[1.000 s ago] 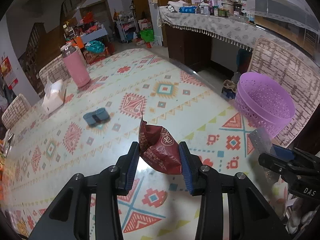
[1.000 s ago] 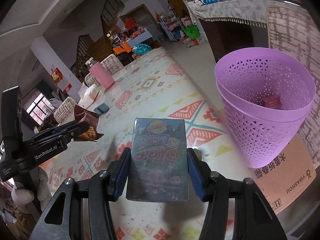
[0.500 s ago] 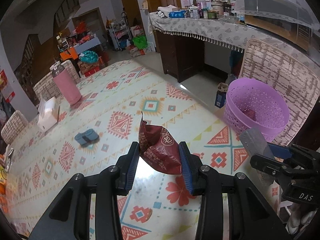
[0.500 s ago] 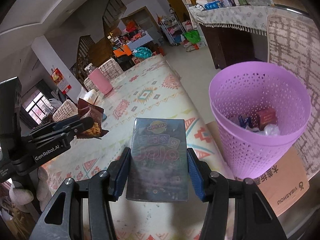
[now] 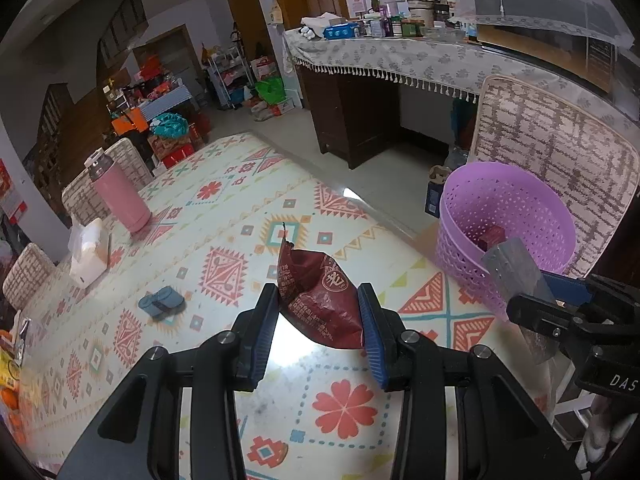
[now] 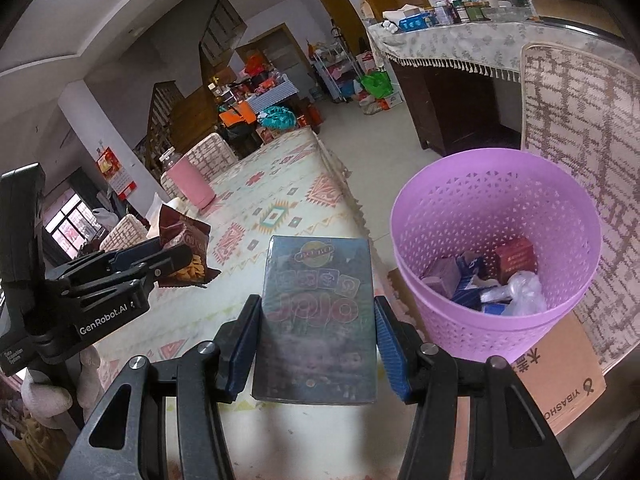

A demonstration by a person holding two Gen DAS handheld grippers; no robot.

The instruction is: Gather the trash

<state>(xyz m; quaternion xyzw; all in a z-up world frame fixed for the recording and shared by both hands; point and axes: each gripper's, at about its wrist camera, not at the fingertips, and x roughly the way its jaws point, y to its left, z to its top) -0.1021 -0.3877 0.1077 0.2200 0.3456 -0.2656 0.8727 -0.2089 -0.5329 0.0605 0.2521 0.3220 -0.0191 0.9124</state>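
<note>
My left gripper (image 5: 318, 300) is shut on a crumpled dark red snack bag (image 5: 320, 298), held above the patterned table (image 5: 224, 216). In the right wrist view that bag (image 6: 182, 240) hangs at the left in the left gripper (image 6: 160, 258). My right gripper (image 6: 316, 312) is shut on a flat grey card box (image 6: 316, 316) with colourful print. A purple perforated bin (image 6: 492, 216) stands just right of the box, off the table's edge, with several small boxes and clear plastic inside. The bin (image 5: 504, 220) and the right gripper with its box (image 5: 516, 276) show at the right of the left wrist view.
On the table stand a pink flask (image 5: 120, 196), a white tissue box (image 5: 90, 250) and a small blue-grey pouch (image 5: 162, 300). A woven-back chair (image 5: 556, 152) is behind the bin, a cardboard box (image 6: 560, 372) under it. A cluttered sideboard (image 5: 400, 56) lines the far wall.
Both grippers have carried their loads toward the bin. The bin now looks closer and its contents show more fully in the right wrist view.
</note>
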